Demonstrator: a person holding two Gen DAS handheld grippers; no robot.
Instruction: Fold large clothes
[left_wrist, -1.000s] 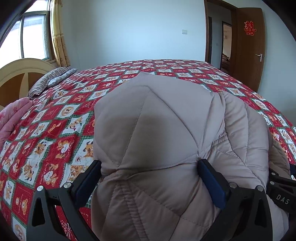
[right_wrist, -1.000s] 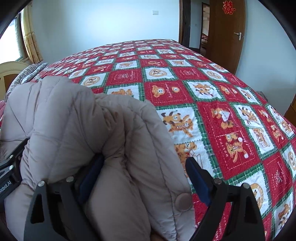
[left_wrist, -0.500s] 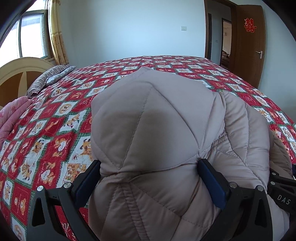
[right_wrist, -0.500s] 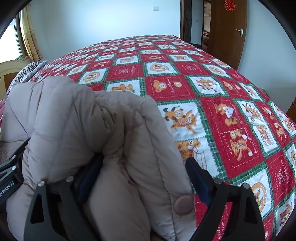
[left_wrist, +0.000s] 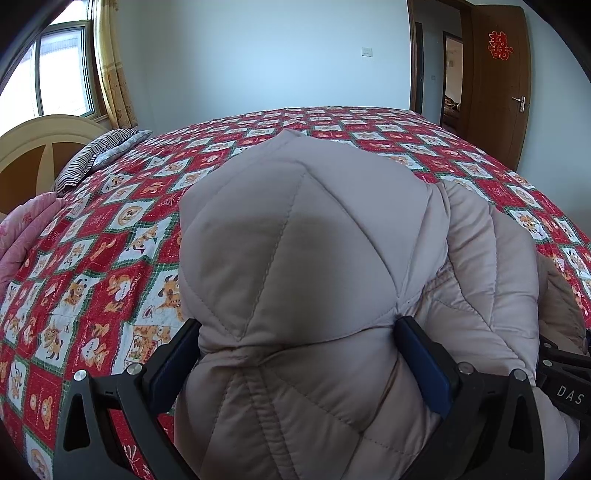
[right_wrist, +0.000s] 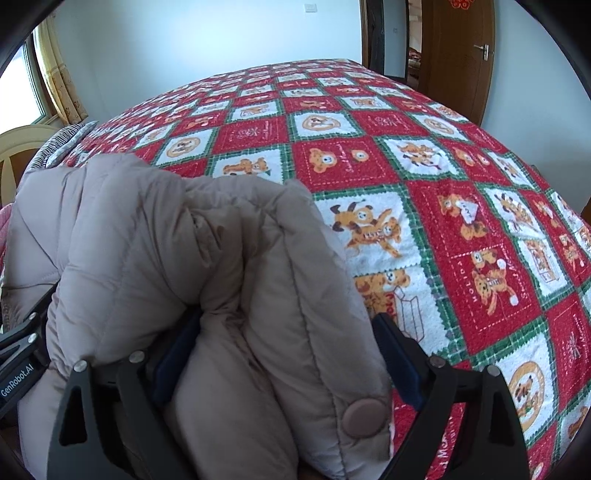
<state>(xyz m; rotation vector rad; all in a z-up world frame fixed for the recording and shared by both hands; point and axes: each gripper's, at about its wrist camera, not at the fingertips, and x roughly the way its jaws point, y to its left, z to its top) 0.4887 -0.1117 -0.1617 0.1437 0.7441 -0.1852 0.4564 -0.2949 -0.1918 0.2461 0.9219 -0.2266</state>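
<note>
A beige quilted padded jacket (left_wrist: 303, 258) is bunched up and held above a bed with a red, white and green bear-print cover (left_wrist: 110, 240). My left gripper (left_wrist: 299, 354) is shut on a thick fold of the jacket, its blue pads pressing both sides. My right gripper (right_wrist: 284, 350) is shut on another thick fold of the same jacket (right_wrist: 177, 236), beside a round beige snap button (right_wrist: 364, 415). The two grippers sit close side by side; the right one's black body (left_wrist: 565, 384) shows at the left view's right edge.
The bed cover (right_wrist: 424, 177) stretches far ahead. A striped pillow (left_wrist: 99, 155) and a cream headboard (left_wrist: 33, 147) are at the left, with pink bedding (left_wrist: 26, 229). A window with yellow curtains (left_wrist: 114, 66) is at the left, a brown door (left_wrist: 498, 81) at the right.
Both grippers have lifted and moved forward over the bed with the jacket still held. The grip on the folds has not changed.
</note>
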